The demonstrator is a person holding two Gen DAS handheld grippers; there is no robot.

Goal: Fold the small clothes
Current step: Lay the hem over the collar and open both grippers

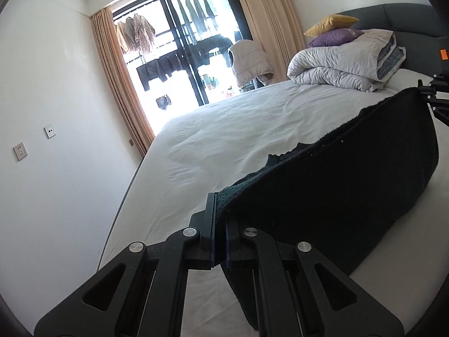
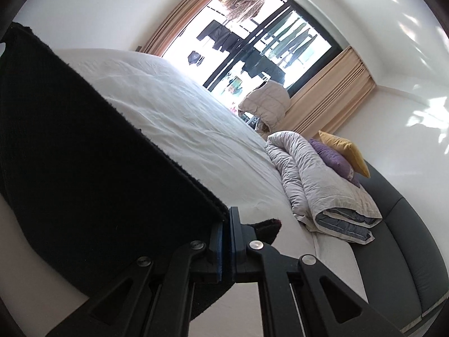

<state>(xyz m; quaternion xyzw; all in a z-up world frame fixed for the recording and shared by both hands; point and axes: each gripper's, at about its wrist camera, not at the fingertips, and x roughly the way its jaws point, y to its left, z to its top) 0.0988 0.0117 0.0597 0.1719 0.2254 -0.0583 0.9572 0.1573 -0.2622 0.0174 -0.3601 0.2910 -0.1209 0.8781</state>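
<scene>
A black knitted garment [image 1: 336, 185] hangs stretched between my two grippers above the white bed [image 1: 224, 129]. My left gripper [image 1: 217, 224] is shut on one top corner of it. My right gripper [image 2: 227, 236] is shut on the other top corner; the garment [image 2: 92, 168] spreads to its left in the right wrist view. The right gripper also shows at the far right edge of the left wrist view [image 1: 432, 95]. The garment's lower part sags toward the sheet.
A rolled grey-white duvet [image 1: 342, 61] with a purple pillow [image 1: 331, 38] and a yellow pillow [image 1: 331, 24] lies at the dark headboard [image 1: 404, 16]. A glass door with beige curtains [image 1: 123, 84] and hanging laundry stands beyond the bed. A white wall [image 1: 56, 168] runs along the left.
</scene>
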